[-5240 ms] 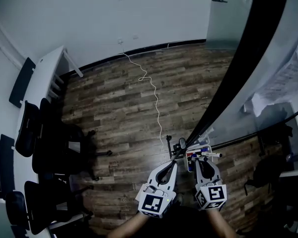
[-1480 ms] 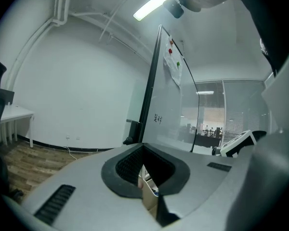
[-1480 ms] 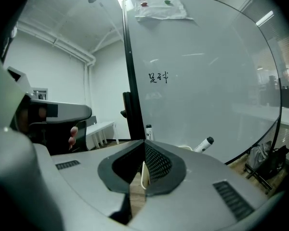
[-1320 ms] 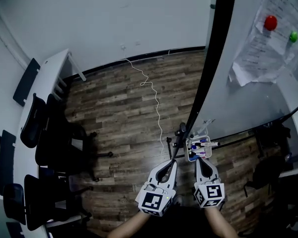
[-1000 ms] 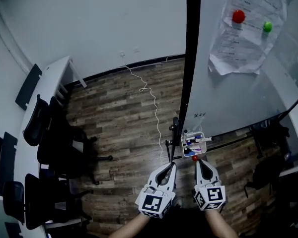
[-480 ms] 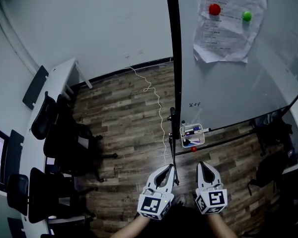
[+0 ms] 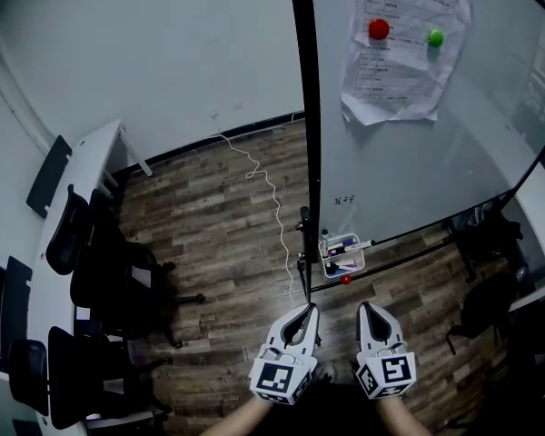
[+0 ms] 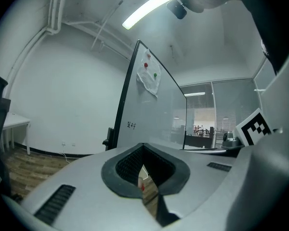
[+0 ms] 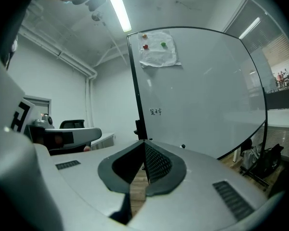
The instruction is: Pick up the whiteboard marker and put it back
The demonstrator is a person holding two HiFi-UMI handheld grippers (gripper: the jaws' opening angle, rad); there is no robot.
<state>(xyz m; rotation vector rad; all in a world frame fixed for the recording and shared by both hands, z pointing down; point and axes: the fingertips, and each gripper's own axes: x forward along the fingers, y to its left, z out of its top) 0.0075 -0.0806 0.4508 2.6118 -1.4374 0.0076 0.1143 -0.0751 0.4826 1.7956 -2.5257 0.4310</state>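
A small clear marker tray [image 7: 330,262] hangs on the whiteboard's [image 7: 418,153] lower rail, beside the black frame post [image 7: 302,107]. It holds several markers, and one white whiteboard marker [image 7: 358,242] lies across its top, sticking out to the right. Both grippers are held below the tray, apart from it and side by side. My left gripper [image 7: 306,308] is shut and holds nothing; its own view shows the tips [image 8: 143,145] meeting with only floor behind. My right gripper [image 7: 364,306] is shut and empty too, its tips [image 9: 145,141] pointing at the whiteboard [image 9: 197,95].
A paper sheet [image 7: 391,71] is pinned high on the board by a red magnet [image 7: 379,29] and a green one [image 7: 435,37]. A red knob [image 7: 346,280] sits on the rail under the tray. Black chairs [image 7: 100,271] and a white desk [image 7: 77,166] stand left; a white cable [image 7: 268,189] crosses the wooden floor.
Both grippers have drawn back from the tray, which now sits farther from their tips. The head view has tilted up, showing more of the whiteboard and paper.
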